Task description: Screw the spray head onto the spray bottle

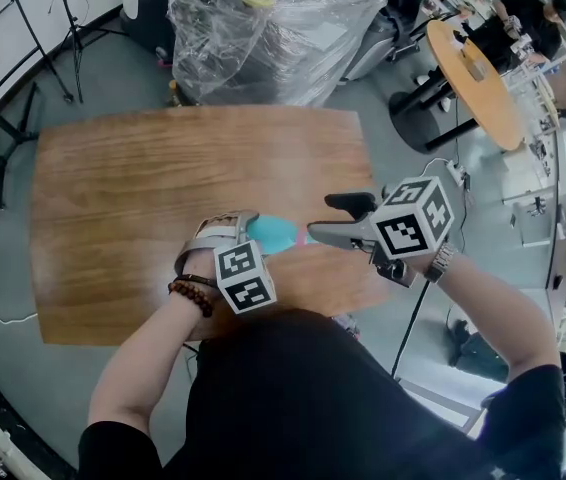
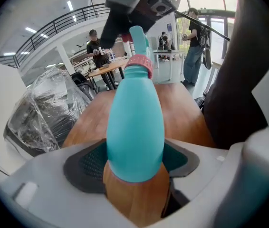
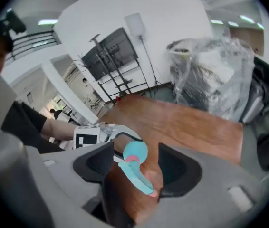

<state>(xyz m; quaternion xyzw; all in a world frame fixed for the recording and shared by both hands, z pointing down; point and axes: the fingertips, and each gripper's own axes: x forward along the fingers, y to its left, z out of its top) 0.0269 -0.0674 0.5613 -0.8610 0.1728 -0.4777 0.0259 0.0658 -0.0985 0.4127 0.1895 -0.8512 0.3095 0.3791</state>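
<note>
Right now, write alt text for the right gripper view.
The right gripper, jaws open, frames a teal spray head with a pink collar without clamping it. Beyond, the left gripper holds the teal spray bottle, wooden table behind.

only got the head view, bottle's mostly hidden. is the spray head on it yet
Observer: Yes. The left gripper view shows the spray head sitting on the spray bottle at its pink collar; how tight, I can't tell.
Operator: and the right one, clamped on it
Observer: No. In its own view the right gripper has its jaws wide apart, head between them.
Operator: and left
Observer: The left gripper is shut on the bottle's body.
</note>
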